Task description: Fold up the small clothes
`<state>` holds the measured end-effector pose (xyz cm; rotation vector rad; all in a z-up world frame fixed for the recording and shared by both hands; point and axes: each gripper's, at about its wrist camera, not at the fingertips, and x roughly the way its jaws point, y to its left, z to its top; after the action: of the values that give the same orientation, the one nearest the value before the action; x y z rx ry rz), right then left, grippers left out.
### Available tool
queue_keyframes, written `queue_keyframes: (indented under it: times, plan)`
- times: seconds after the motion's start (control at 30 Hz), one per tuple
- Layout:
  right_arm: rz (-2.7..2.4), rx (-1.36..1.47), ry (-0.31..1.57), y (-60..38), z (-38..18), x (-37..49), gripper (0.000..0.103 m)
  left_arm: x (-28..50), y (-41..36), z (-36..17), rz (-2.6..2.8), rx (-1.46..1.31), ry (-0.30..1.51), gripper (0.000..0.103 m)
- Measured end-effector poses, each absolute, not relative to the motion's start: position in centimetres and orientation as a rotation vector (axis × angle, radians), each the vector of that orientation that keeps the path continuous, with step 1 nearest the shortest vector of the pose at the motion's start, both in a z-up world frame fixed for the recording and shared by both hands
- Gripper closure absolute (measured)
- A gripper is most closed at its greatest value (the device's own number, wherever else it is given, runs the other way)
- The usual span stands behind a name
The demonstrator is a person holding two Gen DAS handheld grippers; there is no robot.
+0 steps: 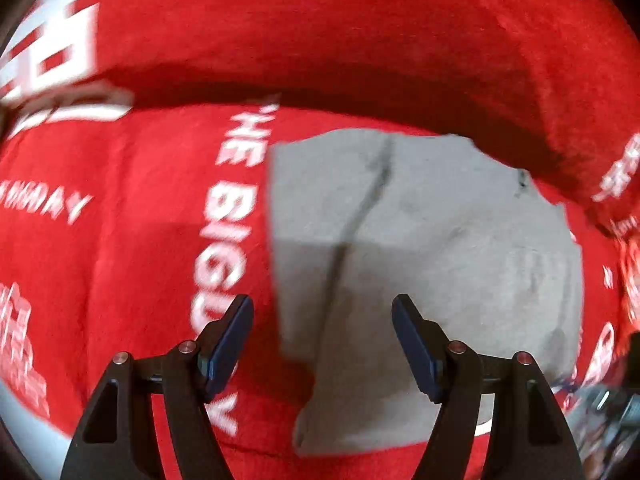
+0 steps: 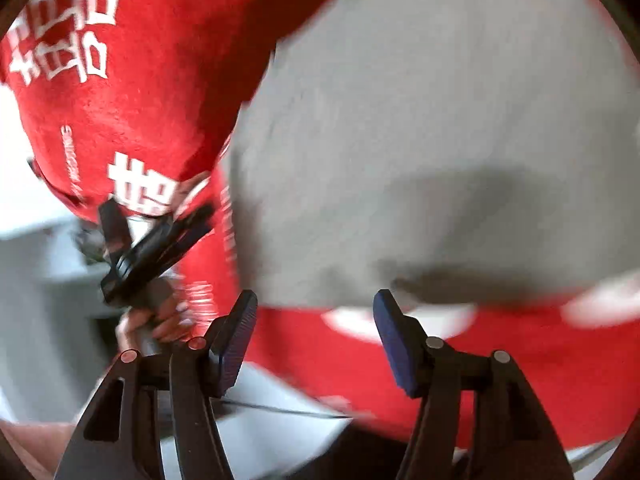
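We saw both the left gripper (image 1: 322,344) and right gripper (image 2: 316,334) standing agape and empty over the folded grey garment (image 1: 432,248) on the red blanket (image 1: 120,248).

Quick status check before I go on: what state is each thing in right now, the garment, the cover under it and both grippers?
Grey garment: folded, lying on the red cover, held by neither gripper.
Red cover: spread under the garment, bunched into a ridge behind it.
Left gripper: open, above the garment's left edge, nothing between the pads.
Right gripper: open, at the garment's near edge, nothing gripped.
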<state>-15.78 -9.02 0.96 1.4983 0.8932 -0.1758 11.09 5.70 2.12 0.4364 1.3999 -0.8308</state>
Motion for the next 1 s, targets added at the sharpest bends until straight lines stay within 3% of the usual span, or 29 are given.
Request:
queue_keyframes:
  times: [0.23, 0.3, 0.33, 0.37, 0.4, 0.57, 0.8, 1.0]
  plan:
    - [-0.177, 1.848, 0.709, -0.9, -5.2, -9.0, 0.038, 12.2, 1.6, -1.4, -1.004, 0.502, 1.48, 0.033]
    - [-0.222, 1.88, 0.68, 0.3, -6.3, -7.2, 0.039, 12.6, 1.2, -1.7, -1.029, 0.5, 1.487, 0.056]
    - [-0.23, 1.905, 0.656, 0.5, -6.6, -6.8, 0.045, 12.9, 1.0, -1.9, -1.039, 0.51, 1.492, 0.077]
    - [-0.235, 1.917, 0.642, 0.6, -6.7, -6.7, 0.082, 13.2, 0.9, -2.1, -1.053, 0.514, 1.493, 0.087]
    - [-0.238, 1.92, 0.647, 0.4, -6.7, -6.5, 0.095, 13.2, 0.9, -2.0, -1.07, 0.506, 1.5, 0.094]
    - [-0.211, 1.687, 0.743, -0.6, -2.6, -6.7, 0.096, 13.3, 2.0, -0.2, -1.119, 0.509, 1.418, 0.095]
    - [-0.267, 1.722, 0.849, 1.4, -5.6, -7.8, 0.096, 13.8, 4.9, -2.4, -1.032, 0.508, 1.416, 0.099]
    - [-0.192, 1.566, 1.009, 0.4, -2.5, -8.7, 0.091, 14.6, 6.2, -0.2, -1.013, 0.489, 1.383, 0.099]
